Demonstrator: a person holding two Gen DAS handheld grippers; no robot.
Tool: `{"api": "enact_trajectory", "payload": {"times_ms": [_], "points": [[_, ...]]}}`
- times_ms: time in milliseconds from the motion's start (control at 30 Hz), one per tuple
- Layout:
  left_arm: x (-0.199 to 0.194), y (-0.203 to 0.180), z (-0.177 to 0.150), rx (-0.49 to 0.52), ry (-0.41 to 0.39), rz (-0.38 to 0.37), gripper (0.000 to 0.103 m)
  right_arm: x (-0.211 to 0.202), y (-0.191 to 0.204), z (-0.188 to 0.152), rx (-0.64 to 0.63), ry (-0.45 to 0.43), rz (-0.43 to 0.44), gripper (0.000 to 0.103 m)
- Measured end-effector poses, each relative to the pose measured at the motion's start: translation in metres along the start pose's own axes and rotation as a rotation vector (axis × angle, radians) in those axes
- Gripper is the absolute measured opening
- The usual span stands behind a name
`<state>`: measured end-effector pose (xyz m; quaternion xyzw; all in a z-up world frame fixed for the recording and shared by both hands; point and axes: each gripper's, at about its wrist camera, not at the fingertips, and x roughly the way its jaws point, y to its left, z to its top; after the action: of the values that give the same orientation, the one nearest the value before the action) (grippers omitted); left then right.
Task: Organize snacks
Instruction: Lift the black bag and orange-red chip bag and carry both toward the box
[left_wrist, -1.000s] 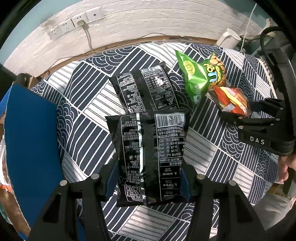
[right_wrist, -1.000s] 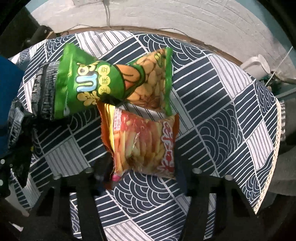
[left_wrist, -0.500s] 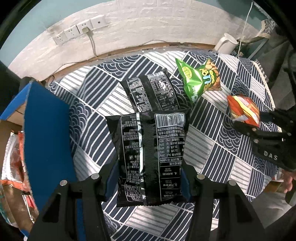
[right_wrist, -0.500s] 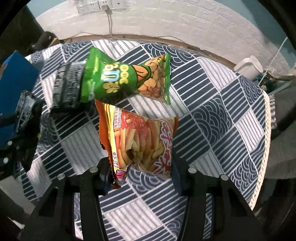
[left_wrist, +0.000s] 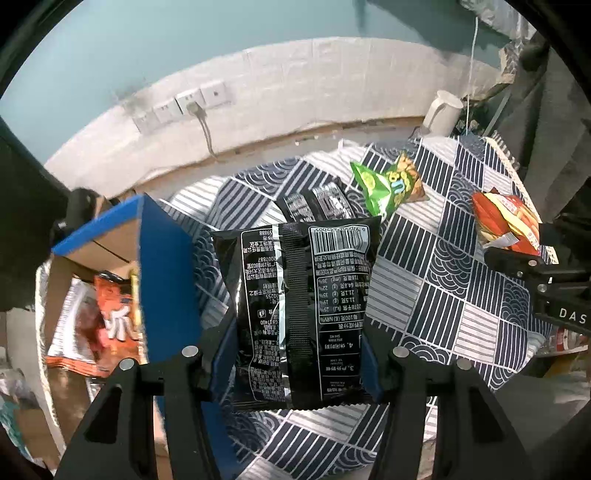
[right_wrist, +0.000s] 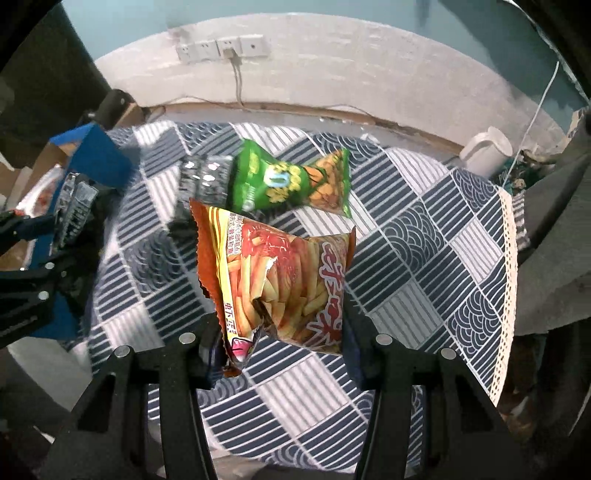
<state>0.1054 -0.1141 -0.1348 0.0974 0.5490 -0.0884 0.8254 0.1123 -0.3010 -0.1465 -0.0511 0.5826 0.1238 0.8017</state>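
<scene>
My left gripper (left_wrist: 295, 363) is shut on a black snack bag (left_wrist: 301, 295) and holds it in the air above the patterned tablecloth (left_wrist: 436, 295). My right gripper (right_wrist: 280, 339) is shut on a red fries bag (right_wrist: 280, 280), also lifted off the cloth; the same red fries bag (left_wrist: 506, 221) shows at the right of the left wrist view. A second black bag (left_wrist: 317, 203) and a green snack bag (left_wrist: 388, 184) lie on the table further back. In the right wrist view the green snack bag (right_wrist: 291, 181) lies just beyond the fries bag.
A blue-walled cardboard box (left_wrist: 166, 280) stands at the table's left edge with a red-orange snack pack (left_wrist: 110, 317) inside. A white kettle (left_wrist: 443, 112) stands by the wall at the back right. Wall sockets (left_wrist: 184, 105) with a cable hang above the table.
Both grippers have risen with their bags; the table looks smaller and further away. The fries bag has come off the cloth. The left view has swung so that the box interior shows.
</scene>
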Motion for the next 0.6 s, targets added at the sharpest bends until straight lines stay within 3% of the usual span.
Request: {"api": "enact_trajectory", "payload": {"times_ms": [600], "points": [[-0.071, 0.055, -0.040, -0.019, -0.113, 0.047, 0.058, -0.056, 0.101, 0.014, -0.159, -0.109, 0.110, 0.050]]}}
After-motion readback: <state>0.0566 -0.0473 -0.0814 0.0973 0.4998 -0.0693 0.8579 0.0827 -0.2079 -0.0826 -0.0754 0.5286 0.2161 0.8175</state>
